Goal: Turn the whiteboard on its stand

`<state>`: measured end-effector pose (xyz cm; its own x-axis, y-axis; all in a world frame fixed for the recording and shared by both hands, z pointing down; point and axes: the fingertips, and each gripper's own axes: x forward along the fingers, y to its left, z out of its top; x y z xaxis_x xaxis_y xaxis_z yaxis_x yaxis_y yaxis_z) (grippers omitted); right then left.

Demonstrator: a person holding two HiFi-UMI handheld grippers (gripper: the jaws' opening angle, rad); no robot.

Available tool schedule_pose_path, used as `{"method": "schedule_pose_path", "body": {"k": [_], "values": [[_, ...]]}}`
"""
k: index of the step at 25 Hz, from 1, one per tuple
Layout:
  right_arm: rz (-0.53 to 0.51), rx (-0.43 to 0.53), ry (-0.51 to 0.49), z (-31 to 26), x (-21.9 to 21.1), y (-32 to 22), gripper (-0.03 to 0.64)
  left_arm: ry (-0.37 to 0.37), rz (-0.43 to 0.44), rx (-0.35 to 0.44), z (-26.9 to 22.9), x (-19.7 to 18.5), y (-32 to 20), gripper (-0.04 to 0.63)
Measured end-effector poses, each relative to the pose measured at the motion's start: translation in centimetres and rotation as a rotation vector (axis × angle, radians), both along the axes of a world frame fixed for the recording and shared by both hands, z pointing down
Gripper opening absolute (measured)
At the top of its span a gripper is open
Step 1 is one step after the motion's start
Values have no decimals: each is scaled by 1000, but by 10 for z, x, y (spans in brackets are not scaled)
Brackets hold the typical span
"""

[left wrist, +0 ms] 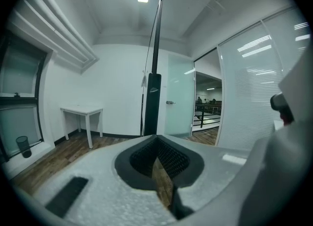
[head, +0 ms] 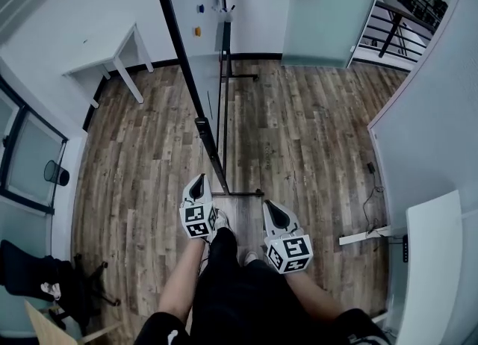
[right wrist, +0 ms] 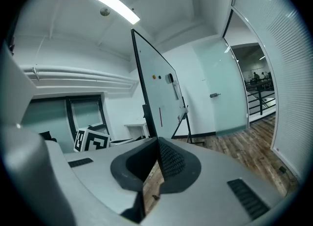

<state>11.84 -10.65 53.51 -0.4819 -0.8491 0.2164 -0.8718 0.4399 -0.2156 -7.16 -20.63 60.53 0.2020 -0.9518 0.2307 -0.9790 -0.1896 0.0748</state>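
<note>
The whiteboard [head: 196, 52] stands on its wheeled stand, seen nearly edge-on from above, with its black frame running down toward the stand's foot bar [head: 237, 193]. My left gripper [head: 197, 179] is shut and empty, its tip just left of the board's near end. To the right of the foot bar, my right gripper [head: 275, 206] is also shut on nothing. In the left gripper view the board's edge [left wrist: 152, 103] rises straight ahead beyond the closed left gripper [left wrist: 156, 139]. The right gripper view shows the board's white face [right wrist: 159, 90] ahead-left of the closed right gripper [right wrist: 158, 141]. Neither gripper touches the board.
A white table [head: 112, 54] stands at the back left, a frosted glass door [head: 328, 11] at the back. A window and dark bin [head: 56, 173] line the left wall, a chair [head: 63, 284] sits lower left. A white desk [head: 433, 261] and floor cable [head: 370, 196] lie right.
</note>
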Motion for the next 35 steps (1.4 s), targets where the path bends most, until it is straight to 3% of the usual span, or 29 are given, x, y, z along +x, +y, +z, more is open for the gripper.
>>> {"method": "schedule_pose_path", "body": {"k": [22,35], "values": [[-30,-18,1,-12,-37,5,14,50,-33,17,-62,-18,90,12],[-10,-15,6,-21,-83,34,14,45,42,96,-109,-38,133,12]]}}
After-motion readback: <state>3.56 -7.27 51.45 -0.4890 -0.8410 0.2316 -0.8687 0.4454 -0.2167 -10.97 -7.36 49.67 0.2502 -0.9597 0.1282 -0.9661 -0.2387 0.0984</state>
